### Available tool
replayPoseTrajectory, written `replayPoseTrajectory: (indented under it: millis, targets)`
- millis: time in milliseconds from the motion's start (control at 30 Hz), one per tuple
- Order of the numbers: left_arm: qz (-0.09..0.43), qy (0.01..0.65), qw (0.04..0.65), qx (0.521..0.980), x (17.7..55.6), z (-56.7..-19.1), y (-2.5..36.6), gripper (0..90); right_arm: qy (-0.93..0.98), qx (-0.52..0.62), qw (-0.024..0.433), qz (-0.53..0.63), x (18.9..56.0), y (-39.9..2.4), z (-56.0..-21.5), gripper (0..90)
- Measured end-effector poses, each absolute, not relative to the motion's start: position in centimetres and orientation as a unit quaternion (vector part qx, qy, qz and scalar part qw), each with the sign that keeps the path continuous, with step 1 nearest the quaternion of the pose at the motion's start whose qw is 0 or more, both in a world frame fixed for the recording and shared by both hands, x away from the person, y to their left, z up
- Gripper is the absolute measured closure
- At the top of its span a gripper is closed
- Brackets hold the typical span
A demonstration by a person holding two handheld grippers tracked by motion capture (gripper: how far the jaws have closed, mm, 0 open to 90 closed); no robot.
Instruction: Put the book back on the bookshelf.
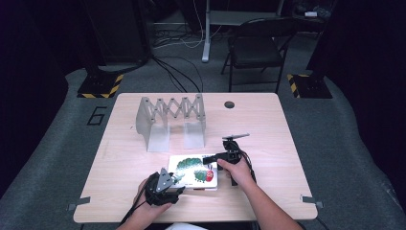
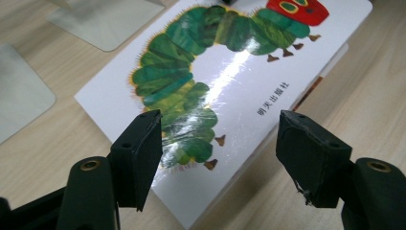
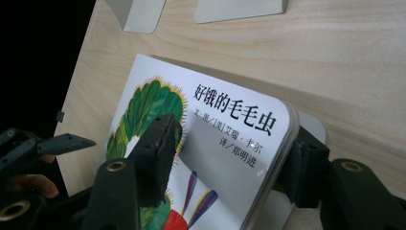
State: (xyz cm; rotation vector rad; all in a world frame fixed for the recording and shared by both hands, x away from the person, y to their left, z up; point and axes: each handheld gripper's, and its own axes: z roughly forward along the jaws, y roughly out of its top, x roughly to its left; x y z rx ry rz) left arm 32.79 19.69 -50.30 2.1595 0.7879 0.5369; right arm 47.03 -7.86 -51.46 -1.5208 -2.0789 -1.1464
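On the light wood tabletop (image 1: 268, 143), seen from the high view, a white board book (image 1: 194, 171) with a green caterpillar on its cover lies flat near the front edge, a little left of centre. Behind it stands a grey accordion-style rack (image 1: 172, 120) with upright panels. A dark round hole (image 1: 229, 104) sits near the tabletop's far edge. The left tool (image 1: 167, 184) is at the book's near-left corner, held in the person's left hand (image 1: 148, 203). The right tool (image 1: 210, 160) reaches the book's right edge from the right, held in the right hand (image 1: 239, 172). A black folding chair (image 1: 258, 45) stands on the floor beyond the tabletop.

Left gripper view: the left tool (image 2: 220, 139) has its jaws well apart, one jaw over the caterpillar's tail end, the other out past the book's edge over bare wood. Neither jaw appears to press on the book (image 2: 230, 81). Two grey rack feet (image 2: 103, 21) lie at upper left.

Right gripper view: the right tool (image 3: 230, 165) is clamped on the book (image 3: 230, 120) near its rounded corner, one jaw on the cover beside the printed title, the other under the book's edge. That corner looks raised off the tabletop, with a shadow beneath. The left tool (image 3: 48, 143) shows at far left.
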Motion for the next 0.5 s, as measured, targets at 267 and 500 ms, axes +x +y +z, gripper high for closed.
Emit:
replayPoseTrajectory:
  millis: [267, 500]
  targets:
    - [0.204, 0.347, 0.398, 0.824, 34.3, -49.9, 21.3, 33.9, -0.730, -0.532, 0.155, -0.400, 46.9, -7.8, -51.4, 44.3]
    - [0.142, 0.391, 0.406, 0.813, 35.7, -51.4, 22.1, 28.8, -0.731, -0.532, 0.154, -0.399, 46.8, -7.8, -51.3, 44.3]
